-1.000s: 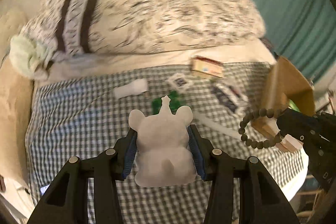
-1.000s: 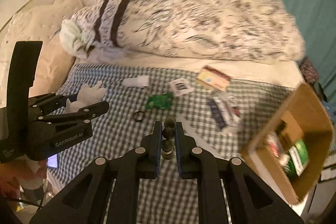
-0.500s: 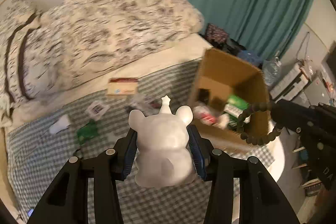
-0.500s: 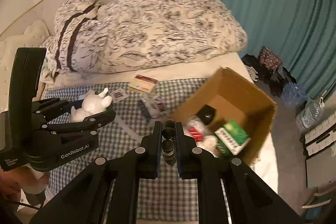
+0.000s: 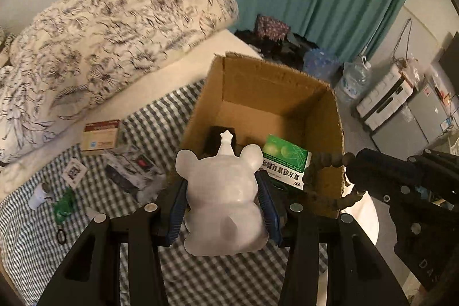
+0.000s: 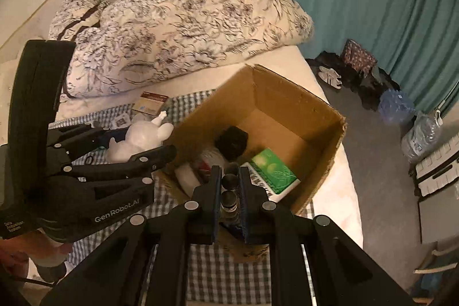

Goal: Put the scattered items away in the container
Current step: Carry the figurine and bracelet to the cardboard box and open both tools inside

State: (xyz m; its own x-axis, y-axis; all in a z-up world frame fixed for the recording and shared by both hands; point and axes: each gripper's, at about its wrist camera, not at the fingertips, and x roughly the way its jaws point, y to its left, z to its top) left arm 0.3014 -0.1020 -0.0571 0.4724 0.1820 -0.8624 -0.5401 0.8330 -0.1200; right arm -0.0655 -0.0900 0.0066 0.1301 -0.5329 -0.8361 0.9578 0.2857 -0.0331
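Note:
My left gripper (image 5: pixel 222 191) is shut on a white bear figurine (image 5: pixel 223 200), held above the checked blanket just left of the open cardboard box (image 5: pixel 332 116). My right gripper (image 6: pixel 230 179) is shut on a dark bead bracelet (image 6: pixel 229 191); the bracelet loop (image 5: pixel 321 177) hangs over the box's near right rim in the left wrist view. The box (image 6: pixel 287 93) holds a green carton (image 6: pixel 271 168), a black object (image 6: pixel 232 139) and other items. The figurine (image 6: pixel 140 138) and the left gripper (image 6: pixel 143 145) show in the right wrist view beside the box's left wall.
On the checked blanket (image 5: pixel 34 243) lie a brown-and-white carton (image 5: pixel 99 135), a QR card (image 5: pixel 75 171), dark packets (image 5: pixel 126 174), a green packet (image 5: pixel 64 204), a white tube (image 5: pixel 38 195) and a black ring (image 5: pixel 60 235). A floral duvet (image 5: pixel 109 33) lies behind. Floor clutter lies right.
Both grippers have swung right from the scattered items to the cardboard box, carrying the figurine and the bracelet. The box now sits directly ahead and closer.

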